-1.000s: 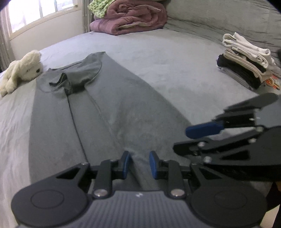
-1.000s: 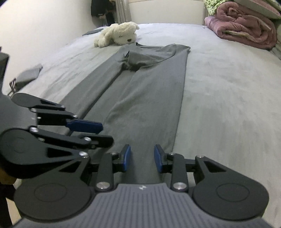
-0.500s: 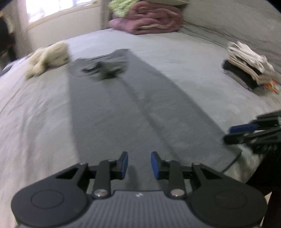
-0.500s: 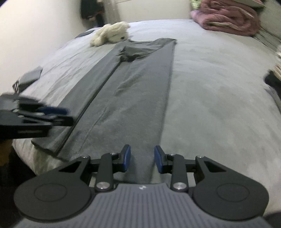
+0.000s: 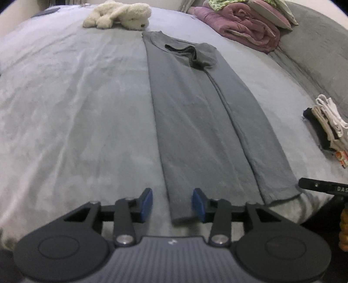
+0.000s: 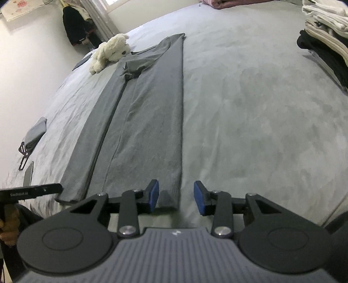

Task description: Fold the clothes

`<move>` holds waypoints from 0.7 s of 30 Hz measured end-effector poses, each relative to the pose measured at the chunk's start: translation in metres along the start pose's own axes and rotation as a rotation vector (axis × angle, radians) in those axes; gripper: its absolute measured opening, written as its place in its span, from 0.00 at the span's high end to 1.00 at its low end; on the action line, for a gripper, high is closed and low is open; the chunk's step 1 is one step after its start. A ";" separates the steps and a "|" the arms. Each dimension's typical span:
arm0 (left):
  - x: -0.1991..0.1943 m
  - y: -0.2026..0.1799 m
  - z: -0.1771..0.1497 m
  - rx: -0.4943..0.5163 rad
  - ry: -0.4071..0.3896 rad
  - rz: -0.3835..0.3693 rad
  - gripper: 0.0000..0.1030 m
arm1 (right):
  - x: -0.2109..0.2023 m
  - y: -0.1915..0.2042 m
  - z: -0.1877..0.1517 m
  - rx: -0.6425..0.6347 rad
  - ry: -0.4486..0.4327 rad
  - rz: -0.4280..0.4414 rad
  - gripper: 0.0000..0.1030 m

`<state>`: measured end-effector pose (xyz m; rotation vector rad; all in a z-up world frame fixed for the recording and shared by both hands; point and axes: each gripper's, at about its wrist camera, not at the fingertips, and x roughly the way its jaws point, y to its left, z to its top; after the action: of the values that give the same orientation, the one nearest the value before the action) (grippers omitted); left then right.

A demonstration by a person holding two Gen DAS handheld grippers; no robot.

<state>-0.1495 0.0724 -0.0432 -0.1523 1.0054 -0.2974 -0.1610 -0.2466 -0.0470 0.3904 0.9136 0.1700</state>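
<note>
The left gripper (image 5: 171, 203), black with blue rubber pads, stands wide apart and holds nothing. It sits low over the near left corner of the long grey knit shirt (image 5: 195, 122), and that corner lies in the gap between the pads, which suits a pinch at the hem for the next fold. The shirt lies flat down the middle of the grey velvety bed cover (image 5: 76, 108), its sides already turned in so it forms a narrow strip with a seam line along its length and a bunched sleeve near the collar. Beyond the collar rests a fluffy white plush dog (image 5: 117, 14); a rolled mauve quilt (image 5: 241, 26) lies at the far right.

In the right wrist view, the right gripper (image 6: 176, 197) is likewise spread wide and empty, straddling the shirt's near right corner, so the hands seem matched for a lengthwise lift. The cloth looks thin and limp, likely to sag between the two grips. The stack of folded white and black clothes (image 6: 322, 28) waits at the right edge. Whether either pad touches fabric is hard to judge through the blur.
</note>
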 end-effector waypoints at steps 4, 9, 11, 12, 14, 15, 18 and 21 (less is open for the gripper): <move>0.002 0.004 -0.002 -0.036 0.001 -0.018 0.56 | 0.000 -0.006 -0.004 0.039 0.015 0.017 0.61; 0.004 0.004 -0.005 -0.059 0.007 -0.042 0.55 | -0.001 -0.009 -0.007 0.057 0.016 0.029 0.59; 0.006 0.001 -0.007 -0.058 0.012 -0.057 0.55 | -0.001 -0.009 -0.007 0.062 0.018 0.036 0.58; 0.007 0.000 -0.007 -0.060 0.017 -0.070 0.55 | 0.000 -0.010 -0.007 0.065 0.019 0.039 0.58; 0.009 -0.002 -0.010 -0.052 0.019 -0.069 0.55 | 0.000 -0.011 -0.008 0.076 0.019 0.046 0.58; 0.009 -0.002 -0.010 -0.053 0.019 -0.070 0.56 | 0.000 -0.012 -0.008 0.083 0.019 0.050 0.58; 0.009 0.000 -0.011 -0.068 0.018 -0.066 0.58 | 0.001 -0.013 -0.009 0.112 0.016 0.061 0.58; 0.008 -0.002 -0.013 -0.058 0.013 -0.044 0.63 | 0.001 -0.012 -0.011 0.119 0.013 0.054 0.58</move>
<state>-0.1567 0.0681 -0.0553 -0.2259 1.0253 -0.3094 -0.1690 -0.2545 -0.0586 0.5254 0.9290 0.1686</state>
